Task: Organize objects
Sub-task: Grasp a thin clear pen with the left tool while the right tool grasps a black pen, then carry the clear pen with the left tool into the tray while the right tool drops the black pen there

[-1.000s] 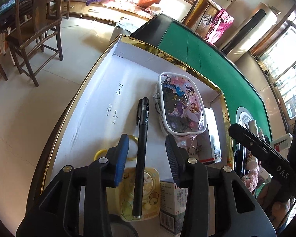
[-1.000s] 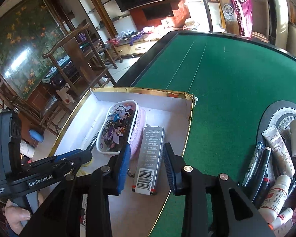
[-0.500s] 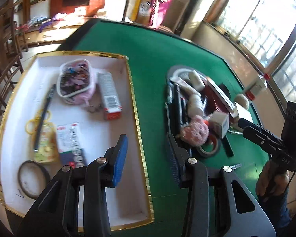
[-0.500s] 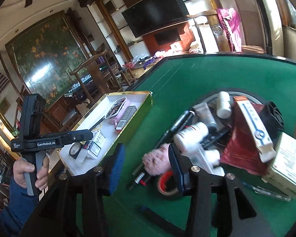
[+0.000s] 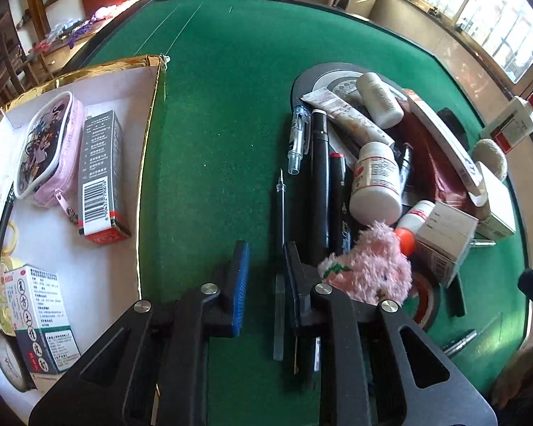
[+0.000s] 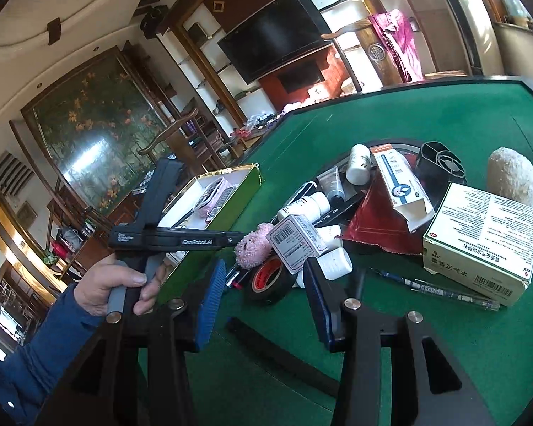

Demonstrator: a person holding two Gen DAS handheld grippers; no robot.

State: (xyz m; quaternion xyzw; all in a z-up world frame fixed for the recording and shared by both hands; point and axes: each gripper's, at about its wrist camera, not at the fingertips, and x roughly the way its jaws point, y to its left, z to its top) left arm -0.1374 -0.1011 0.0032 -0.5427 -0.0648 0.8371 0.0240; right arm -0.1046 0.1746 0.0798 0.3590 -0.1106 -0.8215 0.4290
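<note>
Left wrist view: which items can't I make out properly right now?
Tape roll: left wrist view, mostly behind the pink plush toy.
Round dial: left wrist view, cut by the picture edge, overlapped by the medicine box.
Orange-capped bottle: left wrist view, mostly behind the white carton.

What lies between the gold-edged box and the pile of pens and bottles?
In the left wrist view, only bare green felt separates the gold-edged box from the pile; nearest the pile lies a thin clear pen.
</note>
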